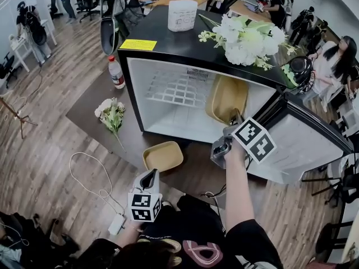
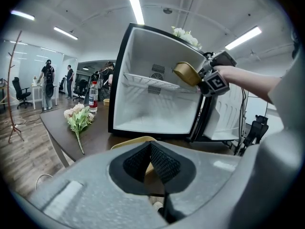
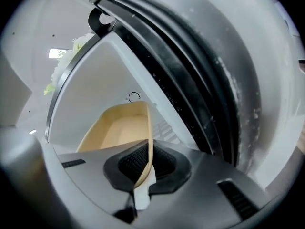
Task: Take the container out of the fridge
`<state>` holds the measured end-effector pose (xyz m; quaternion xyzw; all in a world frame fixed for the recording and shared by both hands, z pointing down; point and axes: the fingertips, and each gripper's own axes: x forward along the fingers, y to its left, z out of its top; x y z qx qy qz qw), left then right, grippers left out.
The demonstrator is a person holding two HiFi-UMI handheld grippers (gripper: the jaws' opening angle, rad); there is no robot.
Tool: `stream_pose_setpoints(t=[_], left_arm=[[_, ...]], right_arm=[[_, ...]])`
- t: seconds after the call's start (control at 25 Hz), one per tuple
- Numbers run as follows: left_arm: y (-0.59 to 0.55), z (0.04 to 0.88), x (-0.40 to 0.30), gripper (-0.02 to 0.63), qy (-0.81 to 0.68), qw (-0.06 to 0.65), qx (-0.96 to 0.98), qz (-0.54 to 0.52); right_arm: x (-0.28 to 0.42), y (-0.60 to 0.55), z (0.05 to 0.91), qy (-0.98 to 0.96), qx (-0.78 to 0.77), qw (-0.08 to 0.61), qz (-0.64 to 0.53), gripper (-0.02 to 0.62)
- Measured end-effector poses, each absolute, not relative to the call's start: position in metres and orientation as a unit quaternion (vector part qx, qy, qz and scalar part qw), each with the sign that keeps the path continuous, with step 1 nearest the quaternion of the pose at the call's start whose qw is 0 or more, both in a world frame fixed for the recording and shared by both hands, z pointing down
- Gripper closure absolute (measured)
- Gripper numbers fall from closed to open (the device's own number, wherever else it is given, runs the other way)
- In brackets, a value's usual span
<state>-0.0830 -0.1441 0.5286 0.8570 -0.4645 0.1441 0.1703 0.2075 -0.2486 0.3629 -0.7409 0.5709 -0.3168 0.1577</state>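
Risk of slip: right claw [image 3: 143, 165] pinches only the thin rim of tan container [image 1: 227, 98], tilted inside fridge [image 1: 162, 41] at right, likely to pivot free or snag; left claw [image 1: 148, 179] closed, empty.

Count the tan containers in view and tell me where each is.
2. One container sits tilted inside the fridge at its right, its rim pinched by the right gripper. The other container lies on the table in front of the fridge. None else shows.
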Motion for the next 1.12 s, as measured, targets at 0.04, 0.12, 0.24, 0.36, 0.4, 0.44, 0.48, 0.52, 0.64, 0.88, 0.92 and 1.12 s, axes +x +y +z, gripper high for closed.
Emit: stream_pose_setpoints(t=[0.04, 0.12, 0.24, 0.36, 0.4, 0.44, 0.48, 0.52, 0.64, 0.88, 0.92, 1.12], left_arm=[[-0.142, 0.529, -0.083, 0.597, -0.464, 0.170, 0.857, 0.145], [-0.139, 0.530, -0.083, 0.597, -0.463, 0.170, 0.858, 0.146], [-0.137, 0.530, -0.081, 0.597, -0.461, 0.169, 0.859, 0.146], [-0.132, 0.531, -0.079, 0.597, -0.460, 0.168, 0.860, 0.146], [-0.130, 0.531, -0.079, 0.597, -0.459, 0.168, 0.860, 0.147], [-0.129, 0.531, -0.079, 0.597, -0.459, 0.168, 0.860, 0.147], [-0.127, 0.531, -0.078, 0.598, -0.458, 0.168, 0.860, 0.148], [-0.126, 0.531, -0.078, 0.597, -0.457, 0.167, 0.861, 0.148], [-0.122, 0.531, -0.075, 0.598, -0.453, 0.167, 0.863, 0.148], [-0.117, 0.529, -0.069, 0.597, -0.440, 0.165, 0.870, 0.147], [-0.116, 0.528, -0.068, 0.597, -0.437, 0.166, 0.872, 0.145], [-0.115, 0.526, -0.062, 0.597, -0.427, 0.169, 0.878, 0.139]], right_arm=[[0.206, -0.246, 0.362, 0.574, -0.739, 0.160, -0.316, 0.581], [0.205, -0.242, 0.361, 0.580, -0.734, 0.163, -0.313, 0.581], [0.203, -0.234, 0.358, 0.589, -0.734, 0.157, -0.301, 0.581], [0.197, -0.225, 0.357, 0.603, -0.725, 0.158, -0.294, 0.581], [0.195, -0.222, 0.357, 0.607, -0.723, 0.157, -0.290, 0.581], [0.194, -0.218, 0.358, 0.610, -0.723, 0.152, -0.285, 0.581], [0.192, -0.214, 0.358, 0.614, -0.724, 0.145, -0.278, 0.581], [0.190, -0.211, 0.357, 0.618, -0.726, 0.137, -0.270, 0.581], [0.181, -0.199, 0.353, 0.640, -0.717, 0.126, -0.246, 0.581], [0.172, -0.172, 0.366, 0.661, -0.713, 0.083, -0.218, 0.581], [0.171, -0.168, 0.370, 0.660, -0.714, 0.081, -0.221, 0.581], [0.169, -0.147, 0.395, 0.650, -0.718, 0.068, -0.242, 0.581]])
